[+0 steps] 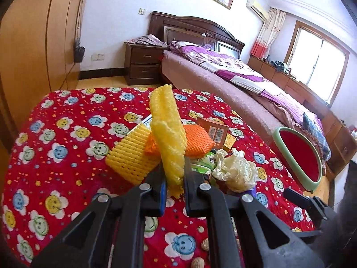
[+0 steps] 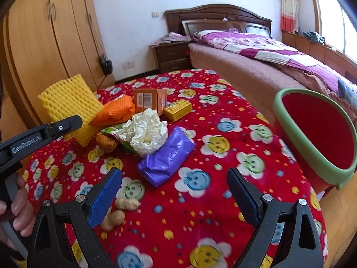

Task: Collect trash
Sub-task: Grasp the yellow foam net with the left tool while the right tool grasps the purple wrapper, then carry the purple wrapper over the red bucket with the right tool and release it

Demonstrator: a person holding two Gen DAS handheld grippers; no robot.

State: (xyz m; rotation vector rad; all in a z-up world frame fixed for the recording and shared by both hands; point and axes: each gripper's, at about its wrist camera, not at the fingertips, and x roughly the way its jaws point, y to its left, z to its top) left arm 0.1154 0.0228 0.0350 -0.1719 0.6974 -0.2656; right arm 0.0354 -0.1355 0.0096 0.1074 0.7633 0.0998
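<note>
My left gripper (image 1: 174, 178) is shut on a yellow foam net sleeve (image 1: 167, 131) and holds it upright above the table; the sleeve also shows in the right wrist view (image 2: 69, 102). My right gripper (image 2: 174, 189) is open and empty above the red cloth, just short of a purple plastic bag (image 2: 166, 159). A trash pile lies behind: another yellow foam net (image 1: 131, 156), an orange foam net (image 2: 116, 111), crumpled white paper (image 2: 148, 131), a green wrapper (image 2: 111, 131), an orange box (image 2: 149, 100) and a small yellow box (image 2: 177, 109). A red bin with a green rim (image 2: 312, 154) stands at the right.
The table has a red smiley-flower cloth (image 2: 200, 212). Peanuts (image 2: 120, 210) lie near my right gripper's left finger. A bed (image 2: 256, 67) runs behind the table, a wooden wardrobe (image 2: 44, 44) stands at the left, and a nightstand (image 2: 171, 55) is by the bed.
</note>
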